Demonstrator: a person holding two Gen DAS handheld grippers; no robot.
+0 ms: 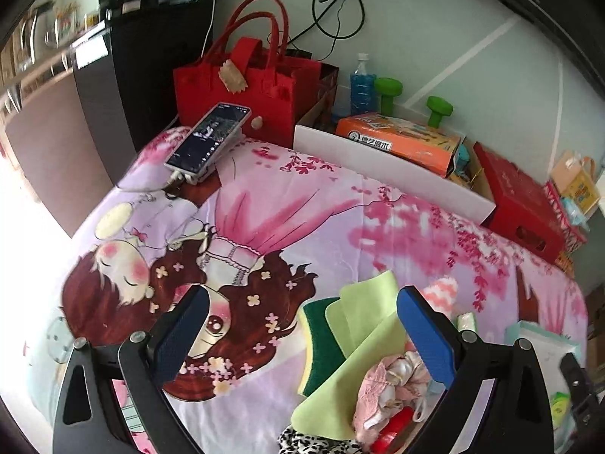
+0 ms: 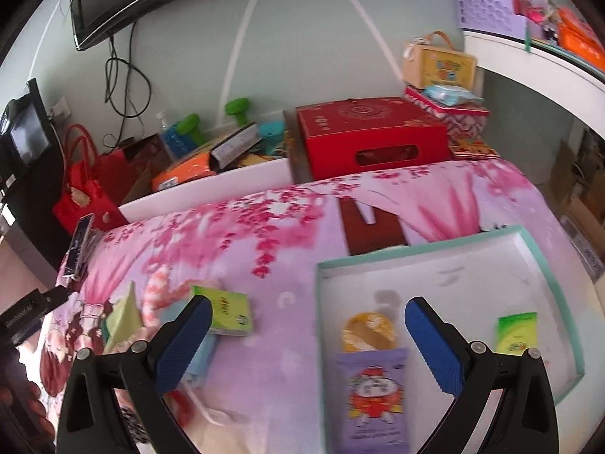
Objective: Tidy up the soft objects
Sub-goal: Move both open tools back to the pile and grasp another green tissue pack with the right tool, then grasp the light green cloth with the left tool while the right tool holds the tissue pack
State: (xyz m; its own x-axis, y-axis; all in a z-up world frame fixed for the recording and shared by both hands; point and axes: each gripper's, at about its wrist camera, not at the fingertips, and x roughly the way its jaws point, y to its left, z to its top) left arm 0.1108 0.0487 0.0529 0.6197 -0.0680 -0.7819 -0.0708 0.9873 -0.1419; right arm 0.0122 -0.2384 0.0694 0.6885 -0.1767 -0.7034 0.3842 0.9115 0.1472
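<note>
In the left wrist view my left gripper [image 1: 302, 325] is open and empty above a pile of soft things on the pink printed blanket [image 1: 264, 196]: a light green cloth [image 1: 363, 336], a green and yellow sponge [image 1: 317, 344], a pink crumpled fabric piece [image 1: 382, 386] and a pink striped sock [image 1: 440, 289]. In the right wrist view my right gripper [image 2: 308, 333] is open and empty above the edge of a white, teal-rimmed box [image 2: 544, 265]. The box holds a purple snack packet [image 2: 374, 397], a yellow round item [image 2: 368, 331] and a green packet [image 2: 516, 331]. A green tissue pack [image 2: 228, 314] lies left of the box.
A phone [image 1: 208, 140] on a stand sits at the blanket's far corner by a red felt bag [image 1: 242, 90]. A white tray [image 1: 378, 162] with an orange box, green dumbbells [image 1: 389, 92] and a red box [image 1: 522, 208] line the wall.
</note>
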